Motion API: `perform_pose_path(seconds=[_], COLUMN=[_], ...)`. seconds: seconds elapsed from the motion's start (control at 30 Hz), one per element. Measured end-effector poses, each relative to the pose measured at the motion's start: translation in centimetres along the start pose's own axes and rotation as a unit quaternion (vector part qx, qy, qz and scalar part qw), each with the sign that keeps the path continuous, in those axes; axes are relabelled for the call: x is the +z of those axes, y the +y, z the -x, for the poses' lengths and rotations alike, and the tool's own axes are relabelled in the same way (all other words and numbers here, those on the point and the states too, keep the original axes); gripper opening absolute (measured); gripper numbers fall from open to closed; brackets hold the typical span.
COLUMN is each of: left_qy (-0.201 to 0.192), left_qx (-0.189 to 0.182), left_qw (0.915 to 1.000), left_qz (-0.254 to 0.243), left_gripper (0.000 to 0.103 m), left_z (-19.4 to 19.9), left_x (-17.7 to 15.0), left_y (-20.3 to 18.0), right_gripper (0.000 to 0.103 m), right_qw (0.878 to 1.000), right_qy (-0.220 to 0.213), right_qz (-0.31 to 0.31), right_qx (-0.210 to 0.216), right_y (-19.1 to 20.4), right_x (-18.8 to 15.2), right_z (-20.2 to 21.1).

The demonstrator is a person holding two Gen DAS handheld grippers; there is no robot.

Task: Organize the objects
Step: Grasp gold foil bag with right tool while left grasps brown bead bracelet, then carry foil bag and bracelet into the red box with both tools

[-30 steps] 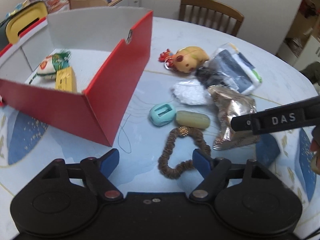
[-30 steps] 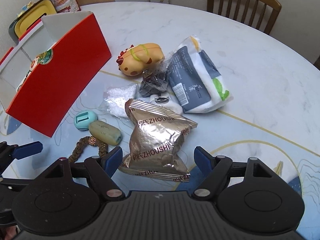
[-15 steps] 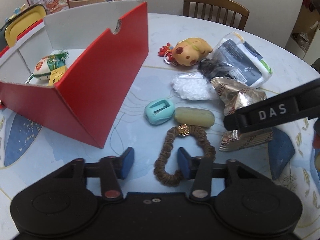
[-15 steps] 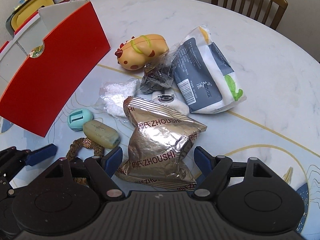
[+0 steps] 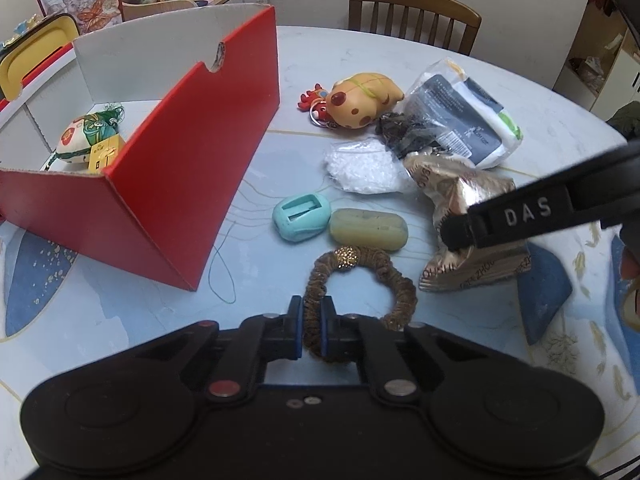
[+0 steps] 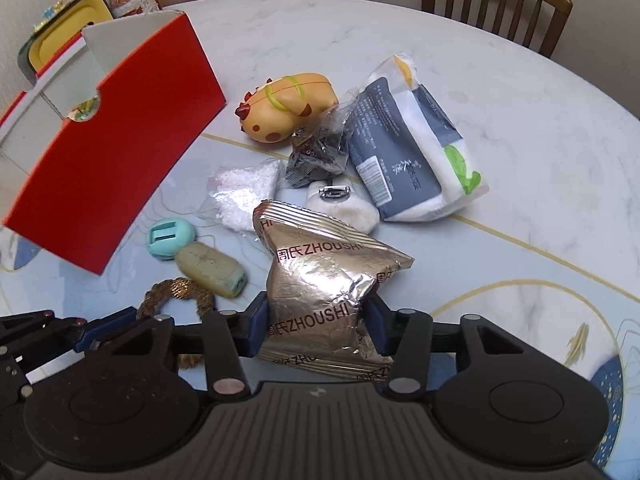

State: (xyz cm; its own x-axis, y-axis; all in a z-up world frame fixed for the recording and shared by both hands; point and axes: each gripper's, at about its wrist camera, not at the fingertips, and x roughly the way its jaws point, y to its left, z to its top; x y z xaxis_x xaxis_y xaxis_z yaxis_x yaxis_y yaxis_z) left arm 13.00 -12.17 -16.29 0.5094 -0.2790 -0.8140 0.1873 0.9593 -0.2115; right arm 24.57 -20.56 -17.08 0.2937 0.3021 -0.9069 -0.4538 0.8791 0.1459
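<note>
Left wrist view: my left gripper (image 5: 311, 325) pinches the brown scrunchie (image 5: 356, 300) on the table; my right gripper (image 6: 316, 330) clamps the foil packet (image 6: 324, 284). Two items sit in the red box (image 5: 188, 184); most remain outside.

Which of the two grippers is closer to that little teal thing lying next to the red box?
Left. The left gripper, shut on the brown scrunchie, sits just short of the teal holder. The right gripper, clamped on the foil snack bag, is farther off to its right.
</note>
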Motion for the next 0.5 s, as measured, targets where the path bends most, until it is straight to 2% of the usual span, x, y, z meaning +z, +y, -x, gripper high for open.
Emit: perform_pose_path(seconds=[0.3,0.5], left_qy=[-0.007,-0.010], left_qx=[-0.043,-0.087], left_qw=[0.9990,0.9959], left_qz=[0.010,0.023], left_gripper=[0.005,0.005], left_z=[2.9,6.1], left_x=[0.6,1.6], left_y=[0.7,1.7], right_gripper=[0.045,0.045], right_qw=[1.000,0.999], right_qy=[-0.010,-0.020], right_qz=[-0.005,0.013], right_qx=[0.023,0.042], right_y=[-0.6,0.3], right_x=[-1.6,-2.0], right_z=[3.2,6.3])
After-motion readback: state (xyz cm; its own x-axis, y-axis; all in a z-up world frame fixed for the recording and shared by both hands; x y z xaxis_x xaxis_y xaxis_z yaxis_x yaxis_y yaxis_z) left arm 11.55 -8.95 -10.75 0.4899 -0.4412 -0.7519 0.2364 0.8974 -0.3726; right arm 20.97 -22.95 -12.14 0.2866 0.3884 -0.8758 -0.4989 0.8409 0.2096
